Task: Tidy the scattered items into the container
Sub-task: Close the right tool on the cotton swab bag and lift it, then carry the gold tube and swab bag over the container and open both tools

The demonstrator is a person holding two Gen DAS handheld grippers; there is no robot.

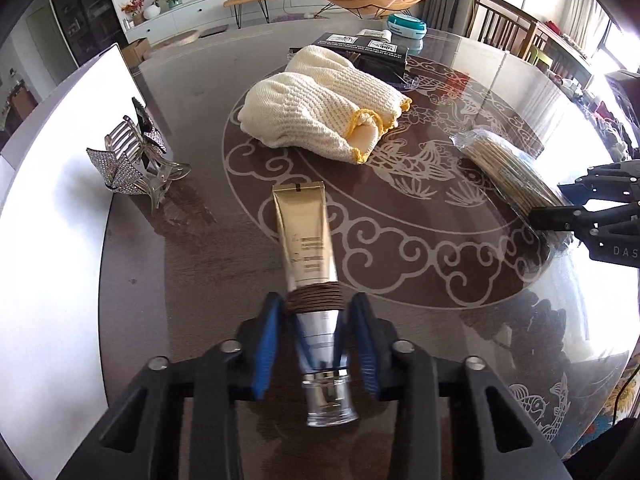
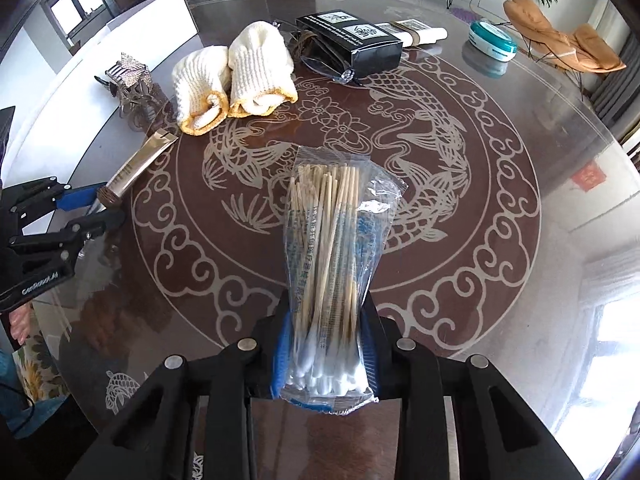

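The left gripper [image 1: 316, 320] is pinching a tube [image 1: 306, 248] low on its body, its blue pads [image 1: 266, 344] pressing from both sides. The tube is flat and crimped at the far end, gold along the upper body, silver toward the neck, and is ending in a clear, chrome-banded cap [image 1: 328, 400]. A band of brown cord [image 1: 314, 299] is wrapping the tube where the pads are meeting it. The tube's far end is lying toward the table [image 1: 208, 264]; whether it is touching the surface cannot be told.

The right gripper [image 2: 326, 360] is clamping a swab packet [image 2: 336, 240] at its cotton-tipped end. The packet is a crinkled clear plastic sleeve with blue print, holding a tight bundle of wooden sticks with white tips. The pads are largely hidden behind the plastic.

The table is round, dark brown and glossy, carrying a pale fish-and-cloud pattern. Two cream knitted gloves [image 1: 324, 112] with yellow cuffs are lying near the centre. A clear hair claw [image 1: 140, 168] with rhinestone facing is sitting at the left edge, beside a white panel [image 1: 60, 184] that is cut off by the frame. At the far side, a black box [image 2: 348, 40] is partly covering a pair of glasses [image 2: 332, 68], with a teal-lidded tub [image 2: 492, 42] beyond. Print on the box is too small to read.
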